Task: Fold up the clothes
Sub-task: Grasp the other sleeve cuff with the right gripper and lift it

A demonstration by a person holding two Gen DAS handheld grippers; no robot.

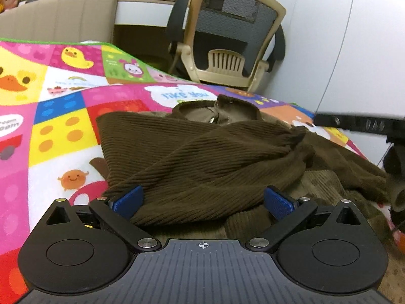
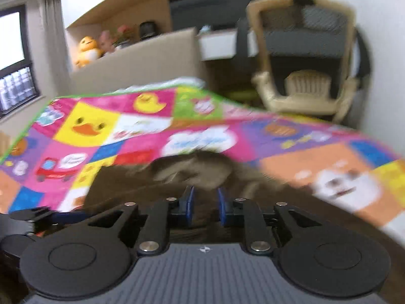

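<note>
We see the brown ribbed sweater [image 1: 202,157] lying on the cartoon play mat [image 1: 58,126], 1 sleeve crossed over the body, collar at 12 o'clock; more folds remain, we judge. Our left gripper [image 1: 203,200] spreads wide over the hem, gripping nothing. Our right gripper [image 2: 205,206] is narrowed, blur hiding any pinch. An office chair [image 1: 227,38] stands at 1 o'clock.

Your right wrist view is all smeared, so the brown sweater [image 2: 192,167] looks like a fuzzy lump at 12 o'clock from the right claw [image 2: 205,206]. You cannot tell if its blue pads [image 2: 188,202] pinch any cloth. In your left wrist view, the sweater's [image 1: 202,157] near edge hides under the left claw [image 1: 203,200], and its 3 o'clock side runs off the picture.
</note>
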